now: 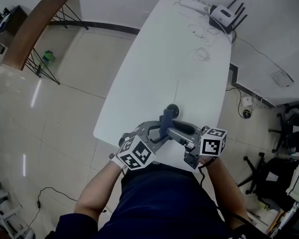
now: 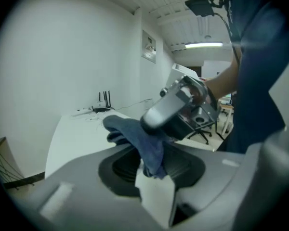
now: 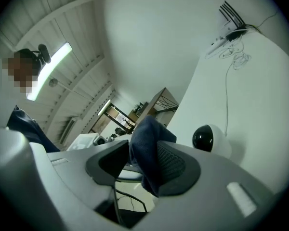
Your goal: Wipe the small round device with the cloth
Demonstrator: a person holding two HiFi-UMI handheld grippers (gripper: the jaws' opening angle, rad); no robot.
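The small round device (image 1: 173, 110), white with a black dome, sits on the white table (image 1: 154, 68) near its front edge; the right gripper view shows this device (image 3: 208, 139) just past the jaws. A dark blue cloth (image 1: 164, 124) stands bunched where both grippers meet. My left gripper (image 1: 157, 132) is shut on the cloth's lower end (image 2: 151, 153). The cloth (image 3: 147, 143) also rises between the jaws of my right gripper (image 1: 173, 128), lying against one pad with a gap on the other side, so that gripper is open. The left gripper view has the right gripper (image 2: 180, 112) over the cloth.
A router with antennas (image 1: 224, 16) and loose cables (image 1: 202, 44) lie at the table's far end. A wooden-topped stand (image 1: 37, 24) is at the far left on the tiled floor. Office chairs (image 1: 269, 176) stand to the right. The person stands at the near edge.
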